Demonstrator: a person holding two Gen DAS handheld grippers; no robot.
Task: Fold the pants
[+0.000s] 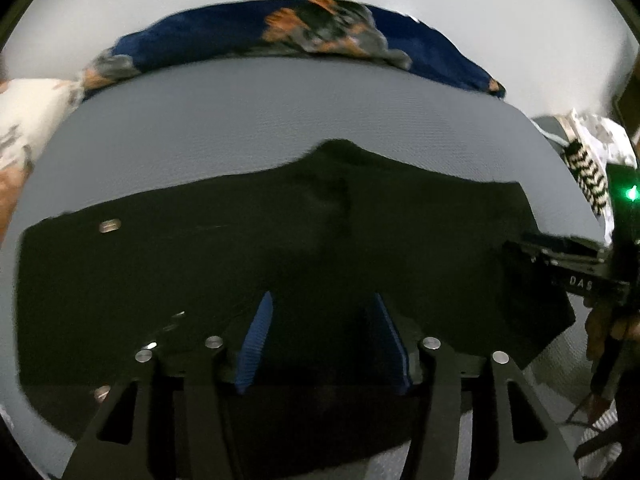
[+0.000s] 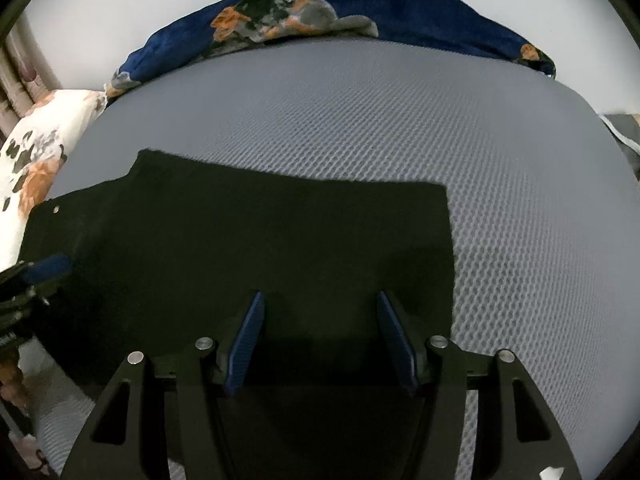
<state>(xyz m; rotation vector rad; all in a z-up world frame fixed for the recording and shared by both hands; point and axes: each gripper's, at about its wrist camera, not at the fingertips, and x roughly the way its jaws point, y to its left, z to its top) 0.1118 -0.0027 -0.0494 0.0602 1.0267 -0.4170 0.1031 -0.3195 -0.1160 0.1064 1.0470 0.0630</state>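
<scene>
The black pants (image 1: 280,248) lie flat on the gray bed (image 2: 400,120), close to its near edge. The left gripper (image 1: 320,336) and right gripper (image 2: 320,336) hang wide open above them, probably ready to grab.

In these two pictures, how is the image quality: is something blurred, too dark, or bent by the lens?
Left wrist view: the blue floral blanket is smeared by blur and the black pants are too dark to show folds. Right wrist view: sharper, the mattress weave reads clearly; the fisheye curves its far edge in both views.
</scene>
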